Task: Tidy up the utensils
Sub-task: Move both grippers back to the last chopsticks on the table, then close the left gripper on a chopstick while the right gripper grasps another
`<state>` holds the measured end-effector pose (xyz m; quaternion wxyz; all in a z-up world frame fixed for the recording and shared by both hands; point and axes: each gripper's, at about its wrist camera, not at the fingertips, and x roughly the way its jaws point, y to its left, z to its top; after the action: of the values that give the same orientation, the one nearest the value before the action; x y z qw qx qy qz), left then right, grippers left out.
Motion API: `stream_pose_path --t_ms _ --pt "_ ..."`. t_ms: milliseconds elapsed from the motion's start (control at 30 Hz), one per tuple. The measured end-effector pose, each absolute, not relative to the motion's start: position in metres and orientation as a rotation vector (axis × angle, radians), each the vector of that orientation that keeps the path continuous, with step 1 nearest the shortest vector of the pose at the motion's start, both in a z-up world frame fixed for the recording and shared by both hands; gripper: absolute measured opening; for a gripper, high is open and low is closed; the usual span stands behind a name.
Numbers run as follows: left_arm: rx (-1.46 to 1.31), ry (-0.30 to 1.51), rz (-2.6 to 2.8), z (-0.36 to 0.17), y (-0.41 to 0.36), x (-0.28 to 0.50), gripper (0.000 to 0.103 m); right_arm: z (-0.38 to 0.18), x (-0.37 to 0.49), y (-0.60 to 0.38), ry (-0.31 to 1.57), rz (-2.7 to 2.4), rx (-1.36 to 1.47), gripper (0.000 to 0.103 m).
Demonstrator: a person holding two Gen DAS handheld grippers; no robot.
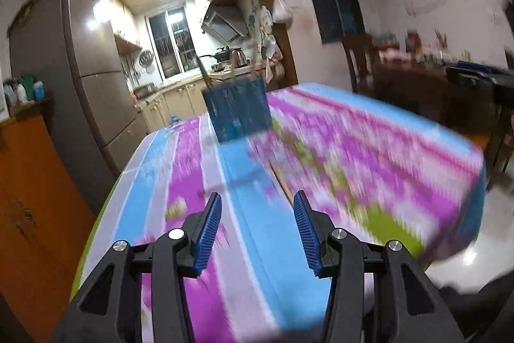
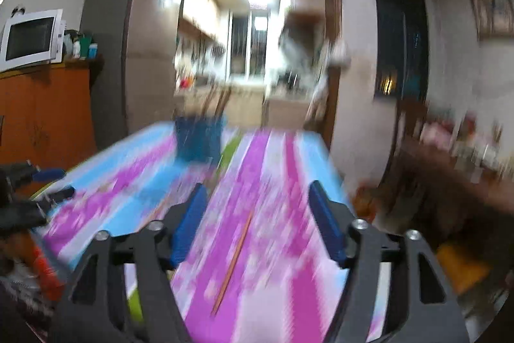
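A blue utensil basket (image 1: 237, 110) stands at the far end of a table with a pink, blue and white cloth (image 1: 369, 156); thin brown sticks rise from it. It also shows in the right wrist view (image 2: 199, 139). A wooden chopstick (image 2: 234, 259) lies on the cloth between and just beyond the right gripper's open fingers. Another chopstick (image 1: 280, 180) lies ahead of the left gripper. My left gripper (image 1: 257, 203) is open and empty above the cloth. My right gripper (image 2: 257, 193) is open and empty. The left gripper also shows at the left edge of the right wrist view (image 2: 51, 184). Both views are motion-blurred.
An orange cabinet (image 2: 45, 111) with a white microwave (image 2: 30, 37) stands left, next to a grey fridge (image 1: 96, 85). A kitchen lies behind the doorway. A dark cluttered side table (image 1: 433, 76) and a chair stand right of the table.
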<state>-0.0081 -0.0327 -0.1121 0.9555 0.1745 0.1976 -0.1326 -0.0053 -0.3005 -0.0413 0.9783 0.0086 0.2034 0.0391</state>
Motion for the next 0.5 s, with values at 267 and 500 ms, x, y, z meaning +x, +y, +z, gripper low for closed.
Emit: stream_pose_path --t_ms 267,500 --pt "0.438 0.425 -0.254 -0.168 -0.076 -0.03 0.048 -0.127 -0.014 -0.264 0.48 -0.013 -0.037 0.095" --pt "0.39 0.477 -0.218 -0.19 -0.076 -0.016 0.043 -0.149 -0.017 -0.255 0.461 -0.038 -0.081 0.067"
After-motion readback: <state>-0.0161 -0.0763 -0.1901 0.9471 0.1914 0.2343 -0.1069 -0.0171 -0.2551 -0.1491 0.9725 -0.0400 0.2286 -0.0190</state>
